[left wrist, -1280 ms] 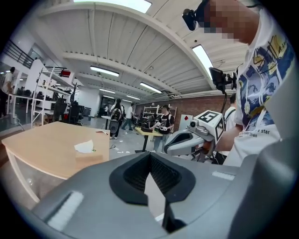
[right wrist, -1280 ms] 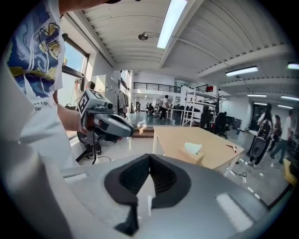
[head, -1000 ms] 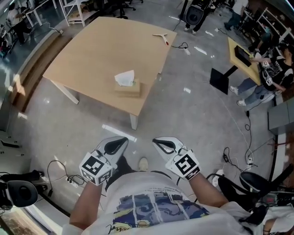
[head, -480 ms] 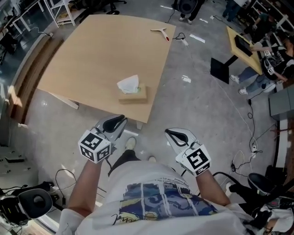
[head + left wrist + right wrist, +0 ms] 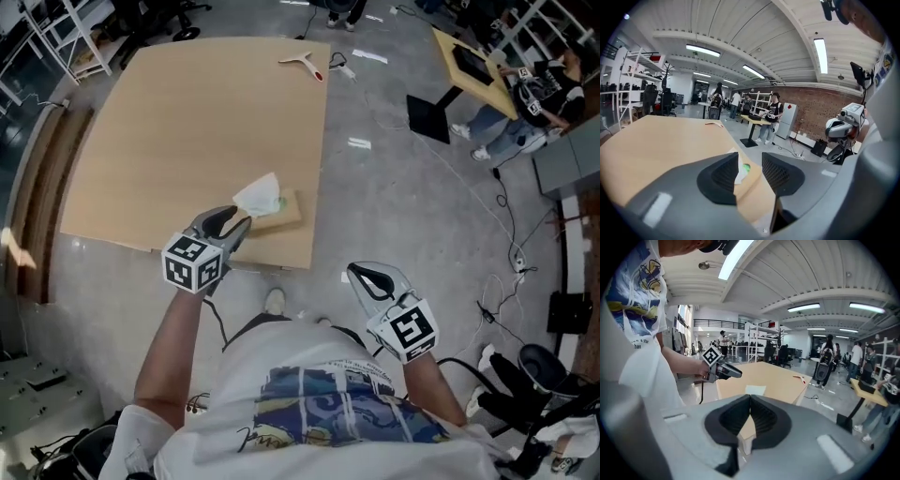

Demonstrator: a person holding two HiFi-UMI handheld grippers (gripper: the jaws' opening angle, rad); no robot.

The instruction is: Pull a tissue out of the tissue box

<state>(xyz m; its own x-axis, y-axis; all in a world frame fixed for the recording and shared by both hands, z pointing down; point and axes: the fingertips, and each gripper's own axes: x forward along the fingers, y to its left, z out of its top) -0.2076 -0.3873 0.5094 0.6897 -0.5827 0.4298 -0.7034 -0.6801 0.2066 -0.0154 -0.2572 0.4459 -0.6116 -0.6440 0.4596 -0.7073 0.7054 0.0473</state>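
Observation:
Near the wooden table's (image 5: pixel 187 122) front right corner lies a flat tan tissue box (image 5: pixel 284 214), a white tissue (image 5: pixel 258 195) sticking up from its slot. My left gripper (image 5: pixel 242 222) hovers just short of the box at the table's edge, its jaws opening. Nothing lies between them. In the left gripper view the tissue (image 5: pixel 739 172) and box (image 5: pixel 752 180) show through the gap of that gripper (image 5: pixel 750 166). My right gripper (image 5: pixel 359 274) hangs over the floor, off the table to the right. Its jaws (image 5: pixel 750 401) are shut and empty. The tissue (image 5: pixel 755 390) shows beyond it.
A Y-shaped wooden piece with a red tip (image 5: pixel 302 63) lies at the table's far edge. To the right are a bare concrete floor with cables (image 5: pixel 502 281), a black stand (image 5: pixel 427 117) and a small table with people beside it (image 5: pixel 525 89).
The person has walked up to the table. My left gripper has gone forward to the tissue box and its jaws have parted. The right gripper stays behind, shut.

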